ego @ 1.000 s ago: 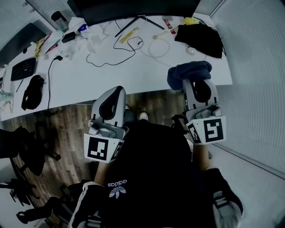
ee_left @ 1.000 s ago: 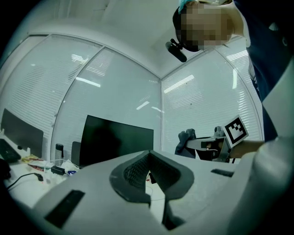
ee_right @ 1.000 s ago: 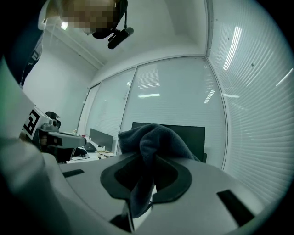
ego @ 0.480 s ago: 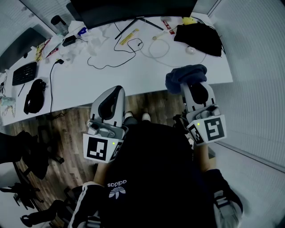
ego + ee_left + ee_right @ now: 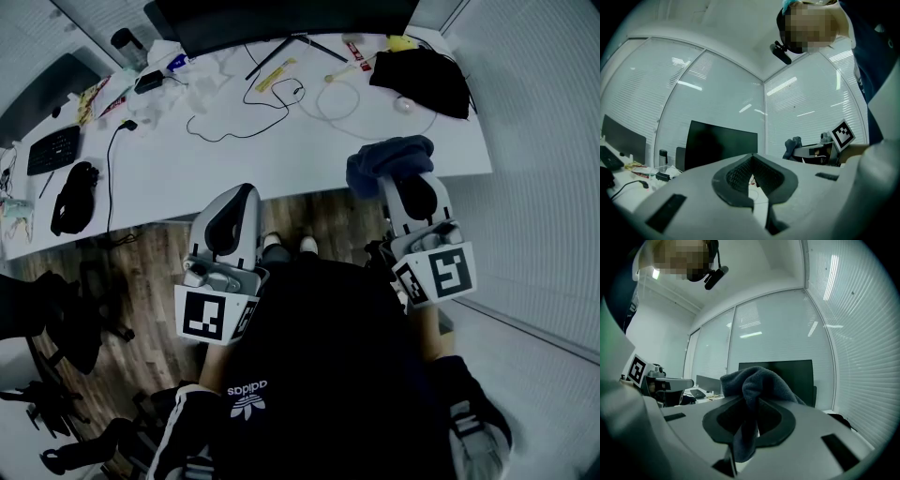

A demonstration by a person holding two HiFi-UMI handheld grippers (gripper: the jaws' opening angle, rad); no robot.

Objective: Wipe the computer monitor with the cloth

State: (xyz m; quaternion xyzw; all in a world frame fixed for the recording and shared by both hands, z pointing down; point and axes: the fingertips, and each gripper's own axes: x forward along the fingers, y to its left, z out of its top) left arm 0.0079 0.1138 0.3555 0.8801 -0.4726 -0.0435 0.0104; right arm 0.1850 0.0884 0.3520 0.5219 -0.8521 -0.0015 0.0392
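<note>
While in right claw [image 5: 751, 414], cloth [image 5: 757, 380] aloft.

The cloth [image 5: 389, 155] is dark blue-grey and soft, bunched into a crumpled wad. It is pinched between the two jaws of the right claw [image 5: 398, 178]; in the right gripper view a rounded fold [image 5: 754, 380] bulges above the jaws and a narrow tail hangs below them. It is held over the near edge of the white counter [image 5: 309, 141]. The monitor [image 5: 281, 19] is a wide black screen, dark and upright on a thin-legged stand at the counter's far edge, well apart from the cloth.
</note>
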